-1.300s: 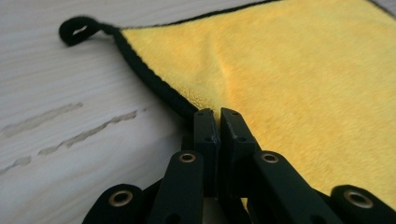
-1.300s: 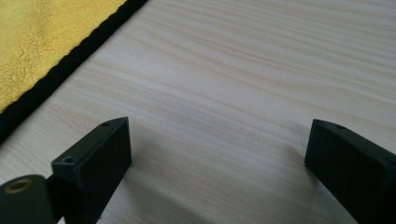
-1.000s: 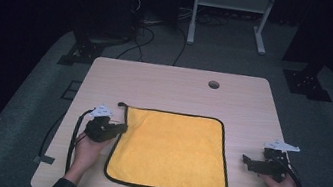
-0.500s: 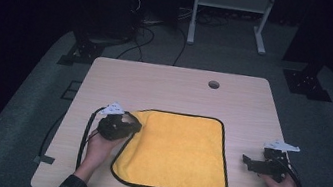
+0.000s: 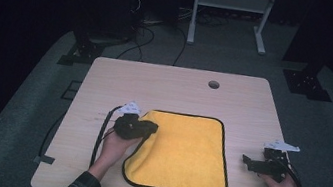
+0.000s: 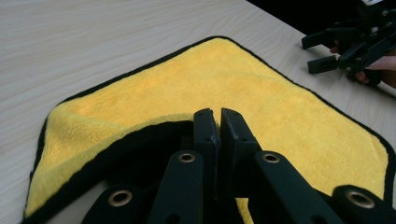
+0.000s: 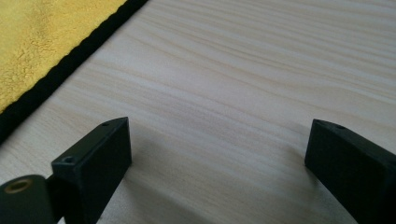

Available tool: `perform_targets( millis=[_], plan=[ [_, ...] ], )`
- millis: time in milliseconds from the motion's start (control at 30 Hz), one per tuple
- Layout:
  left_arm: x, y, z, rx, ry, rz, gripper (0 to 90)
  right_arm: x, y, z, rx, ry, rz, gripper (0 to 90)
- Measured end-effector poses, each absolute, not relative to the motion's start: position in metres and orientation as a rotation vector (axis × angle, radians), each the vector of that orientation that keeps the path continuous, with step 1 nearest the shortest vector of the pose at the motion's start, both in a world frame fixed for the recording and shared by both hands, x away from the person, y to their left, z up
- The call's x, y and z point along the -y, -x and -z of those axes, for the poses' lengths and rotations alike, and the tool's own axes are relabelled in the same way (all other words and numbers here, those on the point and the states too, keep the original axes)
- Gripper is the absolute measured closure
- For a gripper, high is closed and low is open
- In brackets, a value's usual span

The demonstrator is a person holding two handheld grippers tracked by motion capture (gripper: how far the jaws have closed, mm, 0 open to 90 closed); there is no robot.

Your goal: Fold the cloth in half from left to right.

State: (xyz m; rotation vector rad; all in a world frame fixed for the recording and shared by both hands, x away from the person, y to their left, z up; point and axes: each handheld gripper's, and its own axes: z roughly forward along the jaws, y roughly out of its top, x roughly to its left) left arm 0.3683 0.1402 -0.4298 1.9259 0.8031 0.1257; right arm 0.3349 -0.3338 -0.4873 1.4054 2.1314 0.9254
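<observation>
Two grippers work low in the frame: the left gripper point(image 5: 148, 128) has its fingers pinched on the yellow cloth point(image 5: 185, 152), folding its left edge inward at centre; the right gripper point(image 5: 250, 162), fingers wide apart, rests on the table point(image 5: 175, 87) at lower right.

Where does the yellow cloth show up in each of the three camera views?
High view: the yellow cloth lies mid-table, its near-left corner pulled inward by the left gripper.
Left gripper view: it spreads ahead of the jaws, which are closed on its lifted edge.
Right gripper view: just its corner at upper left.
Shared landmark: the cloth's black border.
</observation>
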Motion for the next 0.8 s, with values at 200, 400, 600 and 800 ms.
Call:
perform_targets(
  millis=[200, 400, 600, 800],
  plan=[
    [-0.118, -0.374, 0.427, -0.758, -1.933, -0.105, 84.8, 0.334, -0.335, 0.487, -2.132, -1.405, -0.925, 6.3],
    [-0.096, -0.380, 0.426, -0.724, -1.932, -0.069, 84.8, 0.334, -0.335, 0.487, -2.132, -1.405, -0.925, 6.3],
    [-0.074, -0.384, 0.430, -0.695, -1.942, -0.038, 84.8, 0.334, -0.335, 0.487, -2.132, -1.405, -0.925, 6.3],
    [-0.053, -0.388, 0.432, -0.677, -1.926, -0.008, 84.8, 0.334, -0.335, 0.487, -2.132, -1.405, -0.925, 6.3]
  ],
)
